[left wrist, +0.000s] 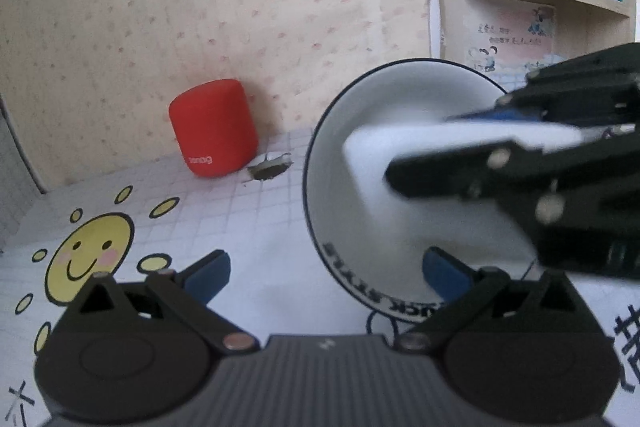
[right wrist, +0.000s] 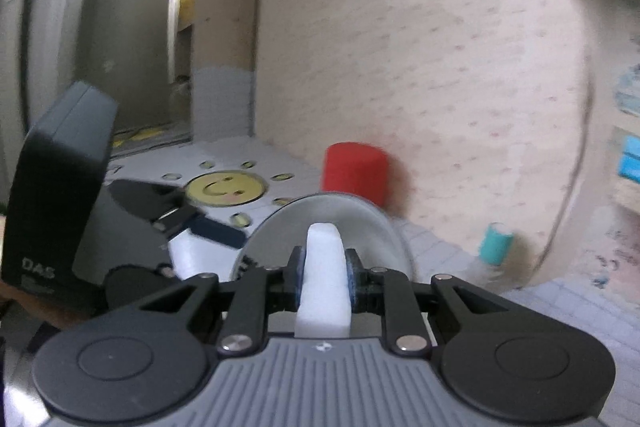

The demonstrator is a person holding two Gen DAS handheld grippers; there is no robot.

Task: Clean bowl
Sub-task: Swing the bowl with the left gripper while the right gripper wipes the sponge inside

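While the bowl [left wrist: 344, 187] stands tilted on its edge on the worktop [left wrist: 256, 227], its white inside facing the right gripper [right wrist: 325, 267], a white sponge [left wrist: 372, 155] reaches into it and presses on the inner wall. That gripper's jaws are clamped on the sponge, whose long axis runs along the 2 fingers into the bowl. Around the bowl's lower rim, the left gripper [left wrist: 328, 275] has its jaws spread wide, 1 blue pad [left wrist: 444, 273] inside, 1 outside; a red cylinder [left wrist: 214, 127] stands behind by the wall.

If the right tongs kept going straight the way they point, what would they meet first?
Probably the bowl: the white sponge clamped in the right tongs already points into its hollow, though contact is unclear.
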